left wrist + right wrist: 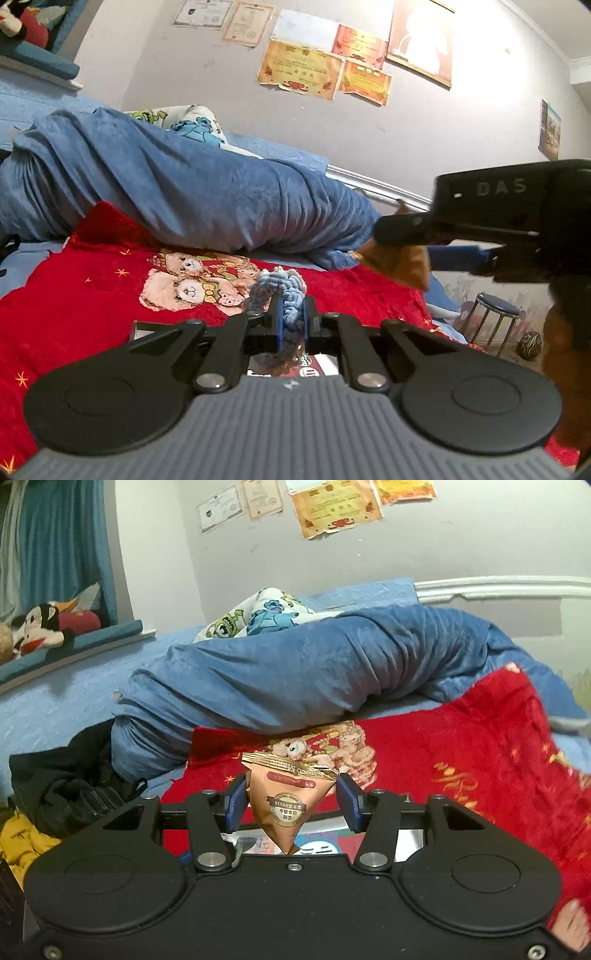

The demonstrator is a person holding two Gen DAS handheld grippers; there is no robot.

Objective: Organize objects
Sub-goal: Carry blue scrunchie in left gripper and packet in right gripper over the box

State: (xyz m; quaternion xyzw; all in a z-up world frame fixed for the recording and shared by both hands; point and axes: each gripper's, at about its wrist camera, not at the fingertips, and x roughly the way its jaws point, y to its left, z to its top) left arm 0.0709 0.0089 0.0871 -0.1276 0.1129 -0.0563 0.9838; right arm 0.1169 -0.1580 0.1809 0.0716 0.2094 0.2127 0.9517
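Note:
In the left wrist view my left gripper [293, 312] is shut on a pale blue crocheted item [282, 290], which bulges above the blue pads and hangs a little below them. It is held up over a red blanket [74, 295] with a teddy-bear print. To the right in that view, the right gripper [397, 230] carries a brown packet [402, 264]. In the right wrist view my right gripper [291, 799] is shut on that brown triangular snack packet [286, 801], its blue pads pressing both sides, point downward.
A rolled blue quilt [184, 188] lies across the bed behind the red blanket, with a cartoon-print pillow [258, 618] beyond it. Dark clothing [66, 779] sits at the bed's left. A round stool [495, 314] stands on the floor at the right. Plush toys [40, 627] rest on the windowsill.

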